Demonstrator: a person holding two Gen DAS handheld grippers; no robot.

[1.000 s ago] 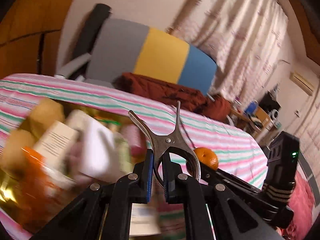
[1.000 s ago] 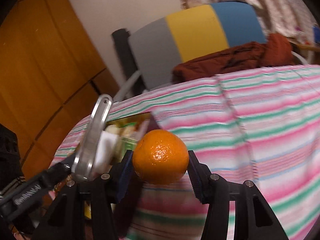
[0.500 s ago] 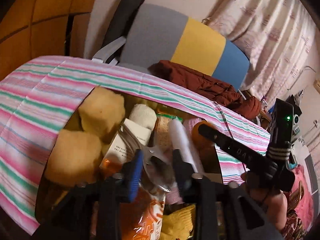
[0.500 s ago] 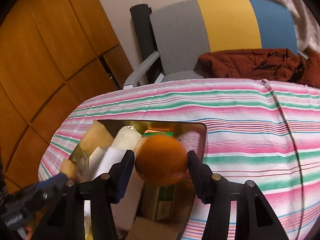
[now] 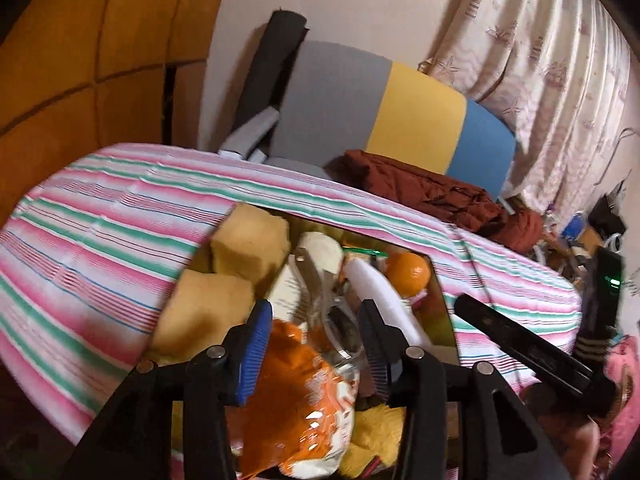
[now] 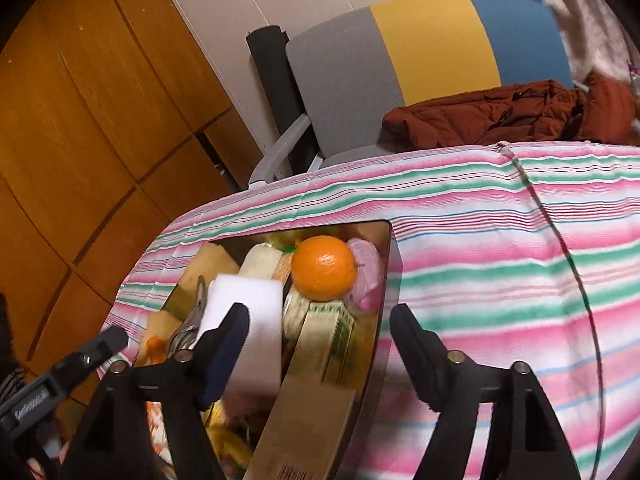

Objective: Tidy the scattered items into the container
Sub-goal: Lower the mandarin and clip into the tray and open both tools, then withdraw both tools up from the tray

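Observation:
A gold tin point(image 6: 387, 256) on the striped cloth holds several items. The orange point(image 6: 324, 267) rests on top of them at the tin's far end, free of my right gripper point(image 6: 320, 310), whose jaws are opening with nothing pressed between them. The metal clamp point(image 5: 310, 280) lies loose in the tin point(image 5: 445, 312) among yellow sponges point(image 5: 248, 240), a white block point(image 5: 384, 292) and an orange snack bag point(image 5: 300, 392). My left gripper point(image 5: 315, 306) hovers just over the clamp, its jaws opening, the pads off it. The orange point(image 5: 408, 272) also shows there.
The striped tablecloth point(image 6: 500, 264) spreads to the right of the tin. A chair point(image 6: 400, 52) with a grey, yellow and blue back stands behind the table, a rust-brown jacket point(image 6: 500, 116) on its seat. Wooden panels point(image 6: 80, 100) fill the left.
Both grippers came over the tin. The left one opened and dropped the metal clamp in; the right one opened and the orange left its jaws and now lies in the tin.

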